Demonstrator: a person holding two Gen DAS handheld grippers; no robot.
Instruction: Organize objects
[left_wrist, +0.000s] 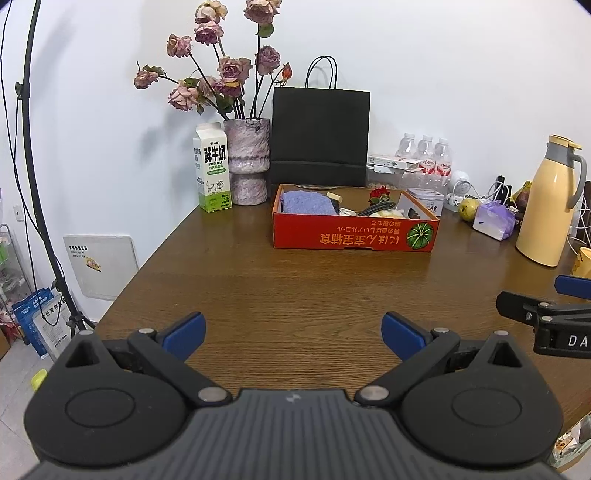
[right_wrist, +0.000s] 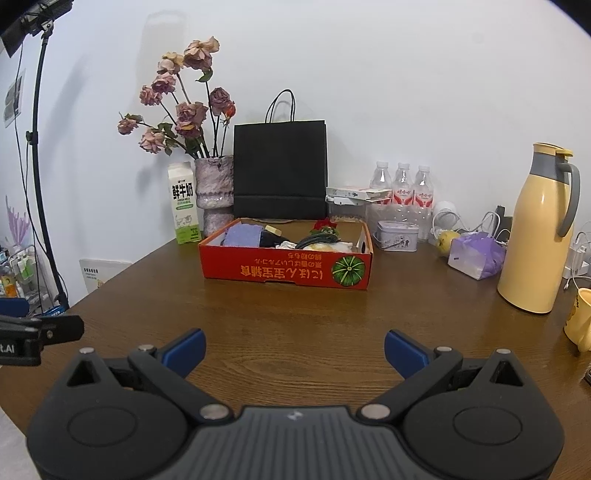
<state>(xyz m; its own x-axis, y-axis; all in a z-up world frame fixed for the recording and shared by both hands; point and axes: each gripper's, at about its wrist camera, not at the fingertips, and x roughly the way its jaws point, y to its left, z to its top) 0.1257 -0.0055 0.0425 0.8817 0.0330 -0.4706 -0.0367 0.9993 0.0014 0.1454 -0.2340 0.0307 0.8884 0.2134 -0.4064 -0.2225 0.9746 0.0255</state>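
Observation:
A shallow red cardboard box with a pumpkin picture sits on the brown wooden table. Inside it lie a purple cloth, a black cable, a red flower piece and several small items. My left gripper hovers open over the near table, nothing between its blue pads. My right gripper is likewise open and empty, well short of the box. Each gripper's tip shows at the edge of the other's view.
Along the wall stand a milk carton, a vase of dried roses, a black paper bag, water bottles, a small tin, a pear, a purple bag, a yellow thermos and a yellow cup.

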